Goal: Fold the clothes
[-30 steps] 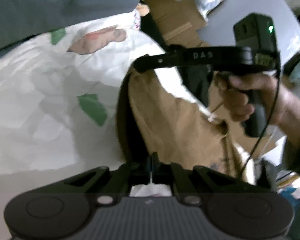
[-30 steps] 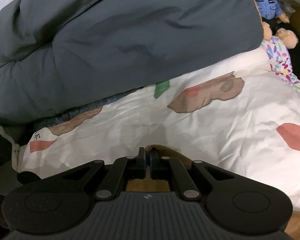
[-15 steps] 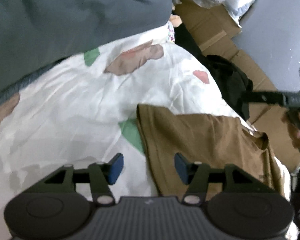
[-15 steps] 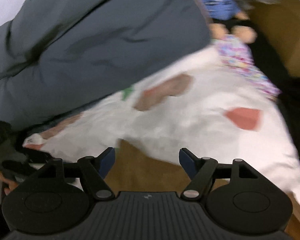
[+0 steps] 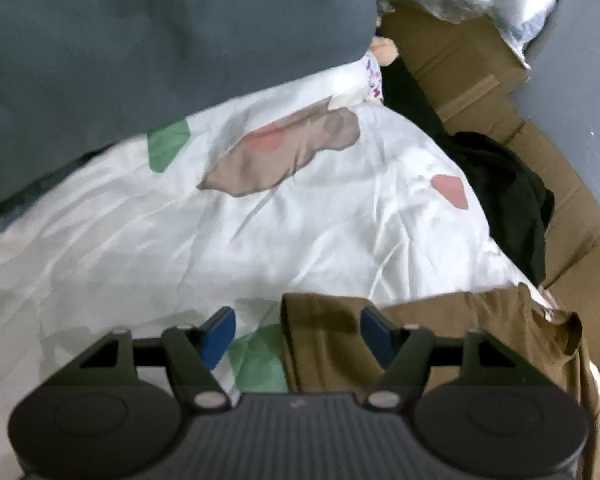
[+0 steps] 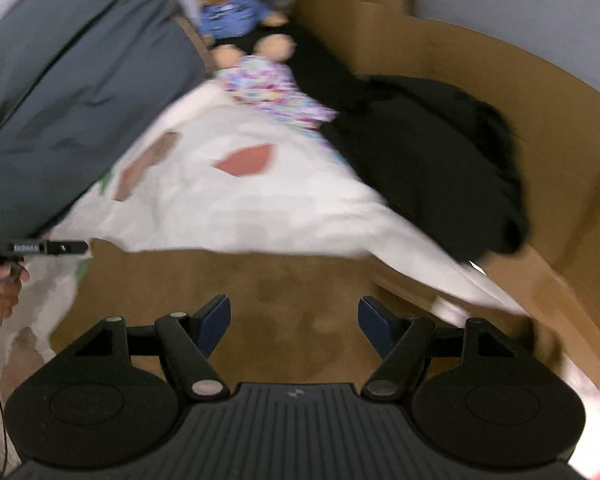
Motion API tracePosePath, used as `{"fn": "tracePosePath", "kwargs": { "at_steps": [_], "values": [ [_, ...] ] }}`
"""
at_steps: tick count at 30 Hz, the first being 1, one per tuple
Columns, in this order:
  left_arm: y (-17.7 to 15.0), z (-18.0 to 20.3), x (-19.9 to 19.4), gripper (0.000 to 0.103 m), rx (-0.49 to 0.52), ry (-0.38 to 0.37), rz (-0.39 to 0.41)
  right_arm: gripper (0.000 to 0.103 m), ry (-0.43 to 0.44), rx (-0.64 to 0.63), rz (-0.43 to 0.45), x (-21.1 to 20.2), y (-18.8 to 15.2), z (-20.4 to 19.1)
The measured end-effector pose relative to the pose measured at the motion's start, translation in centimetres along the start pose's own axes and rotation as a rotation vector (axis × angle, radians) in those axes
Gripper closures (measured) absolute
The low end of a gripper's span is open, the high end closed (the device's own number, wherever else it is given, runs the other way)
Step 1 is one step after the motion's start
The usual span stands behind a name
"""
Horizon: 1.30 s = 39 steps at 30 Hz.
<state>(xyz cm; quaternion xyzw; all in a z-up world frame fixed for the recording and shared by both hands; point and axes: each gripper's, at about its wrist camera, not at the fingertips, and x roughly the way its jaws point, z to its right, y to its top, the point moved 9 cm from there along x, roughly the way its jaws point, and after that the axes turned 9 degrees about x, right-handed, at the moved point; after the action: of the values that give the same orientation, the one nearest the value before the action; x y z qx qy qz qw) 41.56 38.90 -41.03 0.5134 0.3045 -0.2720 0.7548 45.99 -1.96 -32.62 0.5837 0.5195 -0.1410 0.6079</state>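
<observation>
Brown shirt point(image 5: 440, 344) lies flat on the bed sheet point(image 5: 260, 232), near its edge. Left tool point(image 5: 298, 332) and right tool point(image 6: 294, 322) have just opened, jaws wide, gripping nothing. Risk: next pinch catches sheet with shirt hem, dragging both.

Left claw point(image 5: 296, 334) and right claw point(image 6: 294, 326) both angled downward, jaws just opened wide, nothing gripped.

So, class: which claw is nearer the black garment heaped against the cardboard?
Right. The right claw hangs open over the brown shirt, beside the black garment; the left claw sits at the shirt's far edge.
</observation>
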Motion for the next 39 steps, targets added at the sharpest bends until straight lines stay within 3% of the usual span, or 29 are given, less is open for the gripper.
{"fn": "tracePosePath", "kwargs": {
  "at_steps": [4, 7, 12, 15, 18, 20, 21, 24, 25, 26, 28, 33, 39],
  "values": [
    [-0.6, -0.6, 1.3, 0.082, -0.006, 0.01, -0.045, 0.028, -0.104, 0.038, -0.016, -2.6, -3.4, 5.2],
    [-0.1, -0.9, 1.2, 0.096, 0.024, 0.017, -0.043, 0.028, -0.169, 0.068, -0.045, -3.7, -5.6, 8.4],
    [0.9, -1.3, 0.7, 0.101, 0.042, 0.076, -0.022, 0.028, -0.26, 0.123, -0.063, -4.4, -7.9, 11.8],
    [0.8, -2.3, 0.4, 0.092, 0.038, 0.173, -0.04, 0.028, -0.28, 0.139, -0.083, -4.5, -9.5, 12.4],
    [0.8, -2.2, -0.4, 0.087, 0.015, 0.14, -0.012, 0.028, -0.31, 0.105, -0.109, -4.0, -11.2, 12.3],
    [0.9, -1.7, -1.0, 0.076, 0.022, 0.138, 0.001, 0.03, -0.351, 0.08, -0.13, -3.2, -12.3, 12.6],
    [1.0, -1.4, -1.3, 0.074, 0.026, 0.137, 0.005, 0.032, -0.361, 0.083, -0.136, -2.9, -12.6, 12.8],
    [1.2, -0.4, -1.6, 0.073, 0.042, 0.13, 0.01, 0.051, -0.392, 0.118, -0.137, -2.5, -13.0, 14.0],
    [1.3, 0.1, -1.7, 0.072, 0.049, 0.125, 0.012, 0.062, -0.402, 0.142, -0.126, -2.6, -13.0, 14.7],
    [1.4, 0.8, -1.8, 0.071, 0.059, 0.117, 0.016, 0.08, -0.404, 0.155, -0.123, -2.8, -13.0, 15.3],
    [1.7, 2.1, -1.8, 0.071, 0.081, 0.101, 0.024, 0.091, -0.409, 0.164, -0.123, -3.1, -13.0, 16.1],
    [2.3, 5.5, -1.1, 0.07, 0.122, 0.062, 0.037, 0.092, -0.441, 0.182, -0.096, -4.8, -12.1, 19.2],
    [2.1, 10.9, 0.5, 0.068, 0.209, -0.007, 0.027, 0.093, -0.407, 0.203, -0.117, -4.8, -11.6, 23.3]
  ]
}}
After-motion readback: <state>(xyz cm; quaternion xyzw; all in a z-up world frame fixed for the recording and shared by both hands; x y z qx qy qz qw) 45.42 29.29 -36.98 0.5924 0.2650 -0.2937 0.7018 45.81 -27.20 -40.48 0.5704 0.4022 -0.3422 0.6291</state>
